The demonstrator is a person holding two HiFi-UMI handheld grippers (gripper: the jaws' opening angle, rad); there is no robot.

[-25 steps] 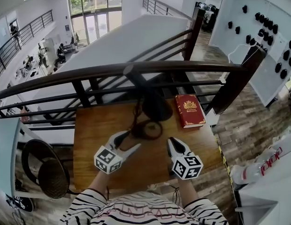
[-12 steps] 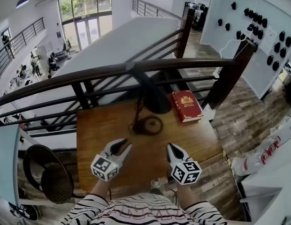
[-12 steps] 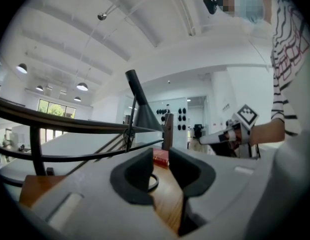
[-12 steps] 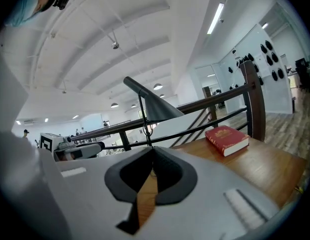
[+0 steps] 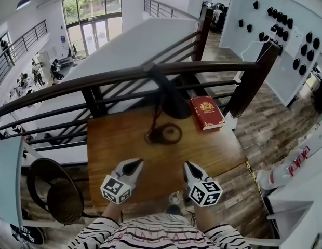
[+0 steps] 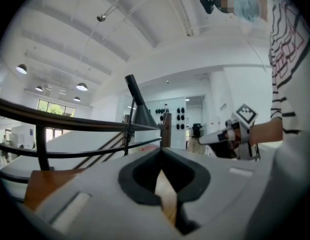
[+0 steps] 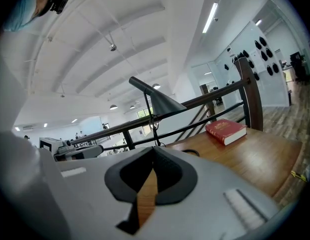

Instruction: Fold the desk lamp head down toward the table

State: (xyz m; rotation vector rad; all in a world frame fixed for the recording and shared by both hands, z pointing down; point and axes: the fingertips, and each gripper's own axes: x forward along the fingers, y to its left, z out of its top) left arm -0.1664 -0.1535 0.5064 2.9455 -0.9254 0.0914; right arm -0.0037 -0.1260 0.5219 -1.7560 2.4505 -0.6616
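A black desk lamp stands at the back of the wooden table (image 5: 218, 149), with a round base (image 5: 164, 134), a thin stem and a cone-shaped head (image 5: 175, 107) tilted down over the table. The left gripper view shows the lamp head (image 6: 143, 115) beyond the railing line; in the right gripper view the lamp head (image 7: 165, 103) is ahead. My left gripper (image 5: 136, 163) and right gripper (image 5: 186, 165) hover over the table's near part, well short of the lamp. Both are shut with nothing between their jaws. My left gripper (image 6: 162, 156) and right gripper (image 7: 154, 156) point roughly level.
A red book (image 5: 206, 112) lies at the table's back right, beside the lamp. A dark railing (image 5: 98, 82) runs right behind the table over an open drop. A round black seat (image 5: 54, 191) sits at the lower left. A wooden post (image 5: 249, 90) stands at the right.
Both grippers have drawn back from the lamp base toward the person. The left jaws, open a second ago, have closed, and the right jaws have closed too.
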